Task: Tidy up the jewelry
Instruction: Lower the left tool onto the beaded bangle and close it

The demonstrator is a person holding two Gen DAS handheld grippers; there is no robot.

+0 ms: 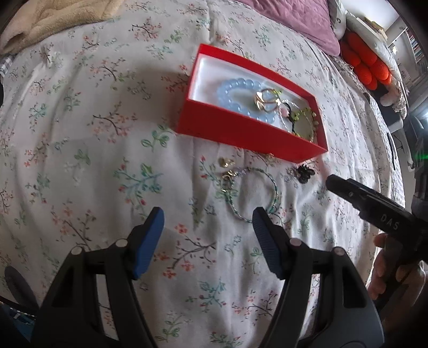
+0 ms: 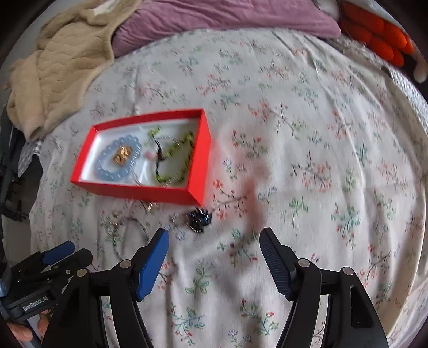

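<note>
With both grippers wide open and empty, the left gripper (image 1: 208, 227) does best to drop straight onto the thin green beaded bangle (image 1: 250, 194) just ahead of its right fingertip, short of the red cardboard box (image 1: 240, 128), while the right gripper (image 2: 214, 249) faces the small black beaded piece (image 2: 198, 219).

I am working in a bedroom at home, on a bed. The floral bedspread (image 2: 307, 139) fills nearly all I see, soft and creased. Beyond its far edge lies a mauve quilt (image 2: 227, 18), and at the bedspread's far left corner a beige fleece blanket (image 2: 61, 61) is crumpled. Past its far right corner sits an orange plush toy (image 1: 366, 67), with bookshelves (image 1: 416, 45) beyond it.
</note>
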